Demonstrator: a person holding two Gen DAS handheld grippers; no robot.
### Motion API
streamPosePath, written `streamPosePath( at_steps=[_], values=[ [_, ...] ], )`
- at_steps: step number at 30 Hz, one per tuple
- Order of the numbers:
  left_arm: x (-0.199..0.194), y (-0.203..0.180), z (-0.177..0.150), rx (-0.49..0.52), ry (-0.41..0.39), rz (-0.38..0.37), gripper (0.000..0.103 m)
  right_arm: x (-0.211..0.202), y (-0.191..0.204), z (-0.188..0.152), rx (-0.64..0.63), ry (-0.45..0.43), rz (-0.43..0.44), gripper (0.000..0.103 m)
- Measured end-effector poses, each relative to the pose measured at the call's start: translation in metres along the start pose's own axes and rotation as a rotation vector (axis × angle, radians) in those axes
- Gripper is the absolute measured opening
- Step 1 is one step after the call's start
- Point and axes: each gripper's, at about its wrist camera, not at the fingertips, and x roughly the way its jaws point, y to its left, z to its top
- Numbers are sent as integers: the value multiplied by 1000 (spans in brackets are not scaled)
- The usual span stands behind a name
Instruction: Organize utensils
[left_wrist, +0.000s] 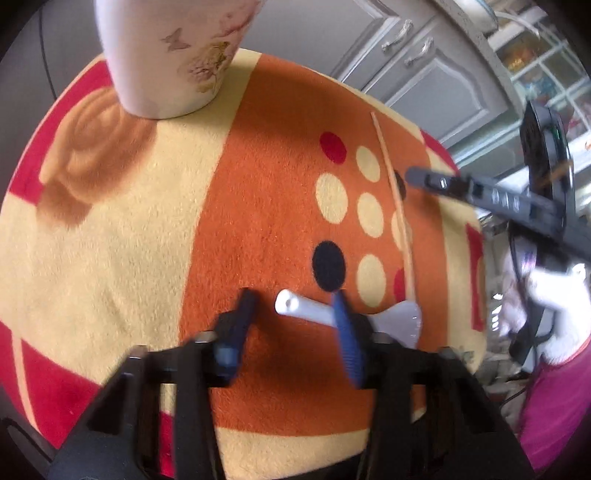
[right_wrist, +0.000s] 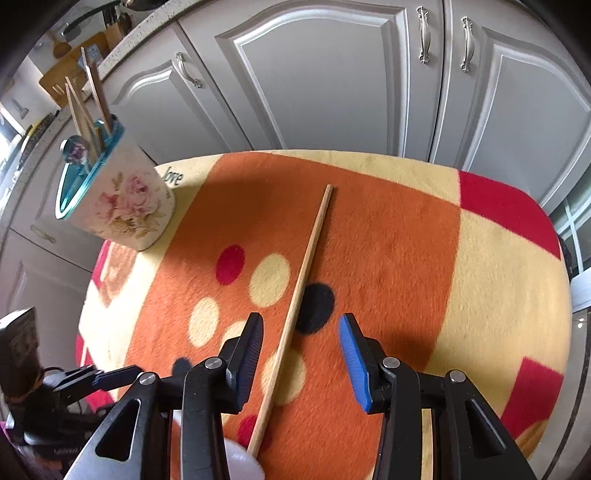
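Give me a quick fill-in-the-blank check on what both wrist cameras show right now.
1. The long wooden chopstick lies between the open right tongs on the ____ blanket.
2. The white plastic spoon lies by the ____ tongs.
3. The floral ceramic utensil holder already holds wooden ____.

Missing: spotted; left; chopsticks

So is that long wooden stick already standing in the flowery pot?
No, the wooden stick lies flat on the orange cloth, apart from the flowery pot.
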Motion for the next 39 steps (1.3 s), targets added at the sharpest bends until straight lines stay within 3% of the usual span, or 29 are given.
streamPosePath(
  at_steps=[3, 7, 13, 21, 24, 29, 33, 35, 36, 39],
  values=[
    [5, 2, 8, 12, 9, -14, 18, 13, -1, 10, 5, 19, 9, 41],
    [8, 2, 24, 43, 6, -21, 10, 34, 7, 26, -60, 35, -35, 19],
    [-3, 1, 48, 78, -39, -29, 4, 47, 18, 45, -124, 58, -16, 9],
    [-23, 15, 58, 60, -78, -30, 4, 26, 36, 29, -181, 52, 60, 8],
    [-43, 16, 61, 68, -126, -19, 4, 11, 41, 26, -173, 17, 84, 7],
    [-77, 16, 66, 102, -222, 30, 3, -20, 48, 20, -181, -45, 98, 7],
    [-89, 17, 64, 97, -251, 43, 3, -19, 47, 18, -166, -45, 58, 7],
    [-91, 17, 61, 88, -256, 42, 3, -3, 46, 18, -140, -1, 32, 15],
    [-93, 18, 60, 83, -258, 41, 3, 6, 47, 20, -145, 20, 18, 27],
    [-102, 23, 55, 74, -269, 46, 3, 30, 53, 26, -158, 48, -3, 30]
  ],
)
